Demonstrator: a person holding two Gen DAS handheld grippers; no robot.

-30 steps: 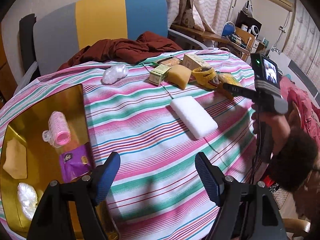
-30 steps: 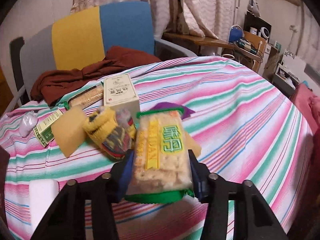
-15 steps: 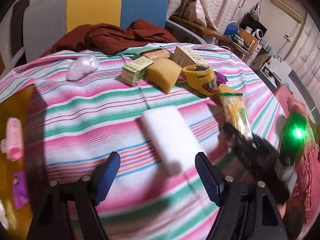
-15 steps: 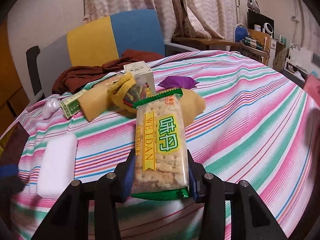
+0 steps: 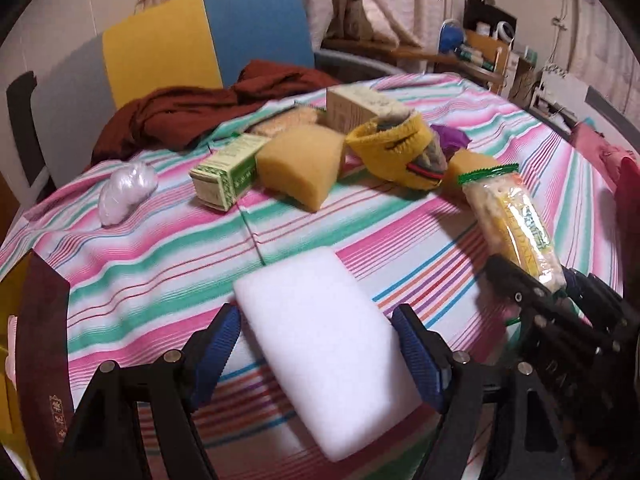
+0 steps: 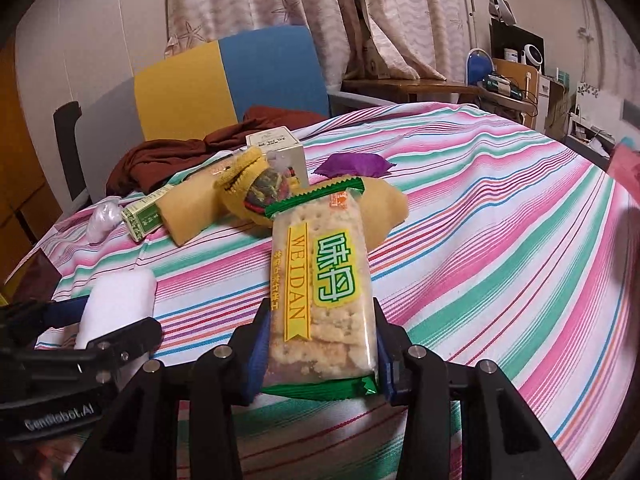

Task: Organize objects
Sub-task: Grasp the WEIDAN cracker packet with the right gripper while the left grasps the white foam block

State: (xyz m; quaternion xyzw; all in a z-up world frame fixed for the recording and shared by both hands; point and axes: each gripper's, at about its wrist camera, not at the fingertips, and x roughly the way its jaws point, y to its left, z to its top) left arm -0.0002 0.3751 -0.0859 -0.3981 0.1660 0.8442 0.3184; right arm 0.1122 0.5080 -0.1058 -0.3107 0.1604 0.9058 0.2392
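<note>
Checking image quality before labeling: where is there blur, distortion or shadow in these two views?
Left wrist: fisheye bends the striped tablecloth; white foam block soft at its near end. Right wrist: cracker packet sharp, print readable; dark vignette in both.

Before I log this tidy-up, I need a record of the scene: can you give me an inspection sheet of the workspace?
Surface: striped tablecloth, rumpled, covers the table.
Job's things: cracker pack held off the cloth; white foam block lying flat.
Clutter: yellow sponge, green box, knitted yellow pouch, purple wrapper, white plastic wad, a second box, all grouped at the far side.
Grippers: right hand-held gripper shut on the cracker pack; left hand-held gripper open, fingers on either side of the foam block, not pressing.
Cables: nothing seen on the table.
Surroundings: chair with brown cloth, curtains, cluttered shelves behind.
</note>
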